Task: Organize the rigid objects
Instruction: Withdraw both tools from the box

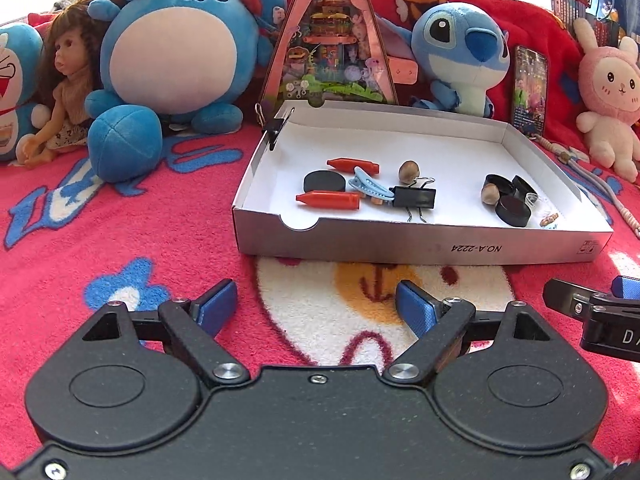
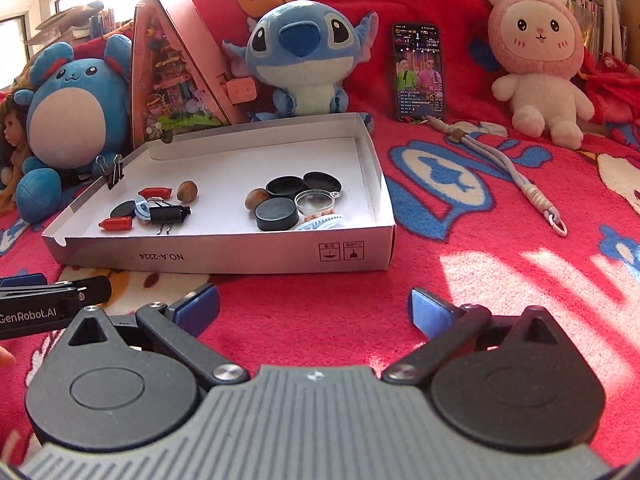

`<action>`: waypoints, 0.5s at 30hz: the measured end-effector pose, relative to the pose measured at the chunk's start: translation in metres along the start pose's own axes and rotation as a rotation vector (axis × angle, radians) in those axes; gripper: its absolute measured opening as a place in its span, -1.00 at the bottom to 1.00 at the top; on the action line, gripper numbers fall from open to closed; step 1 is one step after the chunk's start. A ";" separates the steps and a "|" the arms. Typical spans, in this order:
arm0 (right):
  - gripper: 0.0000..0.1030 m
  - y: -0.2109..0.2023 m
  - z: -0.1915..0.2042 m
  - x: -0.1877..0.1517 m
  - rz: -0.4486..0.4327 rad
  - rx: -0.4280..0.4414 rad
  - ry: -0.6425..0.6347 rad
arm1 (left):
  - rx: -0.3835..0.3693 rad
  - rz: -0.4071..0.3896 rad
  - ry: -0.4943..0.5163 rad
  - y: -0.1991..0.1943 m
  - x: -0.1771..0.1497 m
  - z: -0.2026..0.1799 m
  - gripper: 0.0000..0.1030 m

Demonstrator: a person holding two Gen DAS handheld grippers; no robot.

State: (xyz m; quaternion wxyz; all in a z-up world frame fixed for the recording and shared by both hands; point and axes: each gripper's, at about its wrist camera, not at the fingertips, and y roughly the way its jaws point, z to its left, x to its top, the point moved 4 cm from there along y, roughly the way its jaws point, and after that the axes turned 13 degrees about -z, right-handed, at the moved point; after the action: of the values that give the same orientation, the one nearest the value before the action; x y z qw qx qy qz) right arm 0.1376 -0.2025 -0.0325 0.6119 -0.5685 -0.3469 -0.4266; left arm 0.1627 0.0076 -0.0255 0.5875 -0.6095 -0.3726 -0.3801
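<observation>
The left gripper is held wide open, and nothing is seen between its blue pads. The right gripper is spread wide too, and it is empty. Both are held low over the red blanket, just in front of the white box.

Inside the box, two groups of small things are seen. On the left side, two red pegs, a black disc, a blue hair clip, a black binder clip and a brown nut are piled close together. On the right side, black caps, a second nut and a clear round lid are gathered.

Another binder clip is clamped on the box's left wall.
</observation>
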 end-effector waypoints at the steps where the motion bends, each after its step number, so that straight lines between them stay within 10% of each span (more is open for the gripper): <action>1: 1.00 0.001 0.001 -0.002 0.008 -0.003 -0.006 | 0.002 -0.012 0.002 -0.001 -0.001 0.001 0.71; 15: 1.00 0.003 0.010 -0.008 0.036 -0.038 -0.092 | 0.013 0.010 0.010 0.006 -0.005 -0.001 1.00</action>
State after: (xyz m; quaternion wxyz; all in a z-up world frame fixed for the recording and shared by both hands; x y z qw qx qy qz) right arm 0.1378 -0.1915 -0.0397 0.5919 -0.6053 -0.3562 -0.3954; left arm 0.1654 0.0067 -0.0328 0.5953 -0.6057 -0.3689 -0.3777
